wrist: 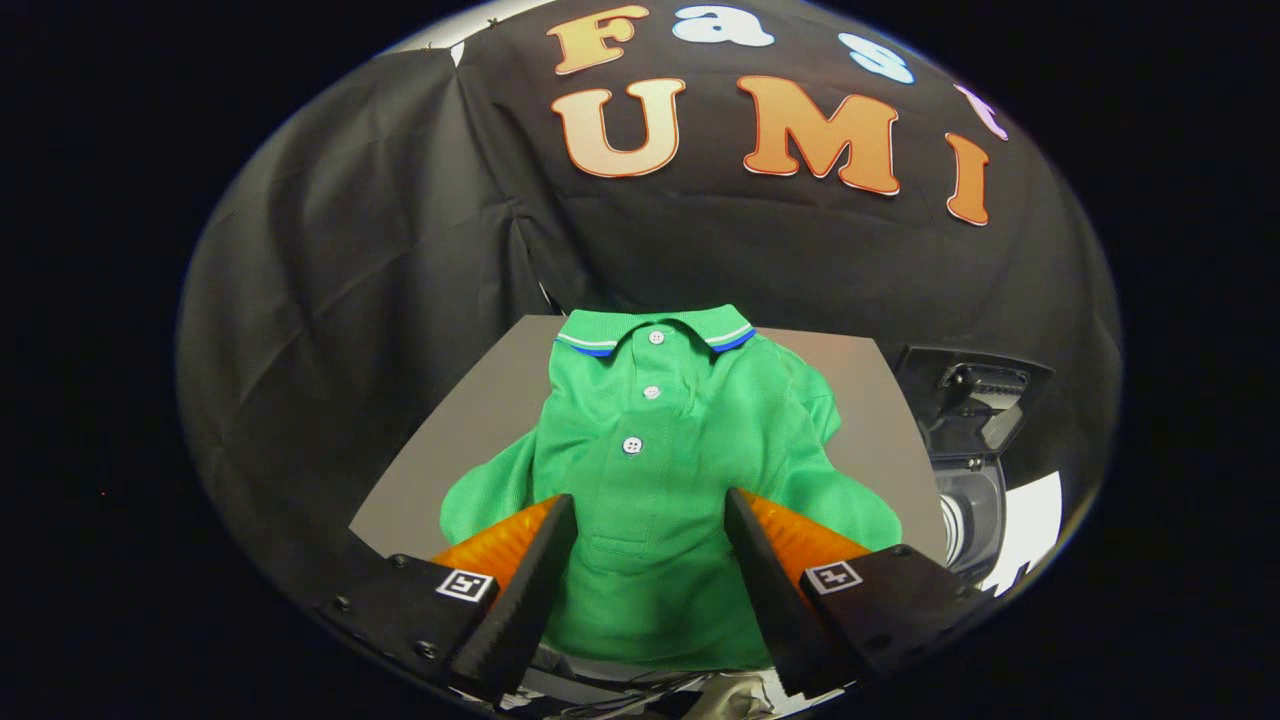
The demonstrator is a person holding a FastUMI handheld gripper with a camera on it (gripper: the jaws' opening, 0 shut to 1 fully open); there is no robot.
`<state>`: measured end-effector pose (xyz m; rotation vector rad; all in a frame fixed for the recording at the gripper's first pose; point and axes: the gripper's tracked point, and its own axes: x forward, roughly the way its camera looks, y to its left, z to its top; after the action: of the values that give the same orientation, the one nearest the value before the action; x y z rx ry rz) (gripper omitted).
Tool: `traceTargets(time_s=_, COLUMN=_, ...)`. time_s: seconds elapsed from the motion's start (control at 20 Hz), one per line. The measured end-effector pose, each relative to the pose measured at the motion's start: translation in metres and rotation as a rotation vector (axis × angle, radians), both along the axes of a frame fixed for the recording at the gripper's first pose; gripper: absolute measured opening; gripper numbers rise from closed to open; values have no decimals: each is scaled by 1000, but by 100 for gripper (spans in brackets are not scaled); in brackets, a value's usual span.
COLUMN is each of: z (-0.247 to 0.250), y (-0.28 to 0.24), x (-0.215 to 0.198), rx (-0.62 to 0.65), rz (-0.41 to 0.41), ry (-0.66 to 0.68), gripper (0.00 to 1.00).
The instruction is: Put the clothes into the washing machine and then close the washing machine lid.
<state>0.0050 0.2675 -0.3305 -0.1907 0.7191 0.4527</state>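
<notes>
A green polo shirt (660,440) with a blue-and-white trimmed collar and white buttons lies flat on a grey tabletop (470,420), collar pointing away from me. My gripper (648,505) stands open over the shirt's lower half, one finger on each side of the button placket, with green cloth showing in the wide gap between them. I cannot tell whether the fingertips touch the fabric. To the right of the table, beyond the right finger, stands the washing machine (975,500) with its dark lid (975,395) raised and the drum opening below it.
Black cloth walls close off the booth behind and to the left of the table. The table's left edge runs diagonally near the left finger. Some cables lie below the shirt's hem, close to me.
</notes>
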Motion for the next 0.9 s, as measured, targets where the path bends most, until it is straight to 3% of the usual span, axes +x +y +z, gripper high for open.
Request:
traceTargets(time_s=0.1, z=-1, y=3, x=-1, rx=16, rz=8, ry=-4, gripper=95)
traceTargets(time_s=0.3, z=-4, y=5, x=1, rx=32, rz=33, ry=-1, gripper=77)
traceTargets(time_s=0.45, z=-6, y=6, x=-2, rx=40, rz=74, ry=20, gripper=50)
traceTargets(time_s=0.7, z=0, y=3, x=2, rx=115, rz=147, ry=43, gripper=29)
traceTargets(time_s=0.9, z=7, y=-2, x=2, rx=187, rz=140, ry=82, gripper=15)
